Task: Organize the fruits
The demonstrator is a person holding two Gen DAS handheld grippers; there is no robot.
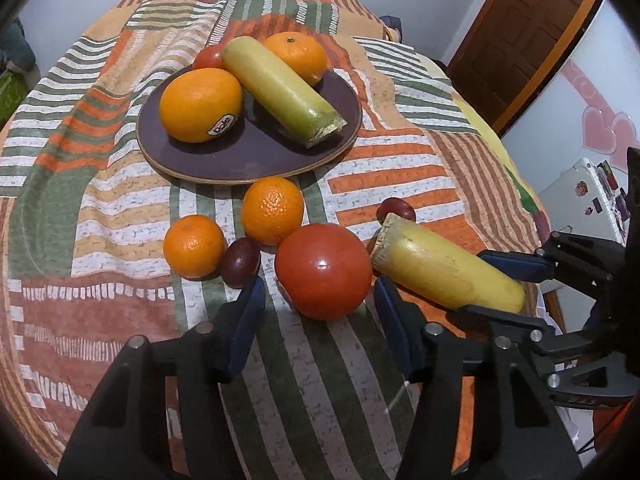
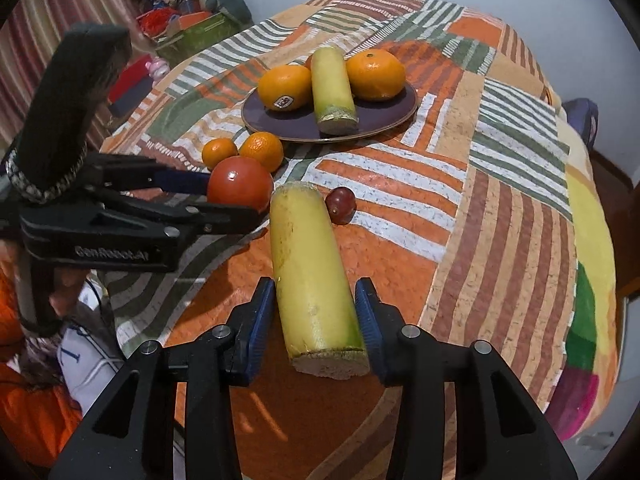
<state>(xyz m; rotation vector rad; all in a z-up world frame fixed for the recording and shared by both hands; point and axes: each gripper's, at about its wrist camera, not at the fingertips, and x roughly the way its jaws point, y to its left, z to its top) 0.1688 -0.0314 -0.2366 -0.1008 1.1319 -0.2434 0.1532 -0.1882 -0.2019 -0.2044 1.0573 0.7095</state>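
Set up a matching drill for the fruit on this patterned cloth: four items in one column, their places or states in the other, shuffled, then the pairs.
Items:
1. Orange with sticker
2. Large tomato
3. Yellow cane piece
4. Grape

Places:
A. Between the right hand-held gripper's pads
B. On the dark plate
C. Loose on the cloth beside the cane's far end
D. In front of the left hand-held gripper

Pairs: 1-B, 2-D, 3-A, 4-C
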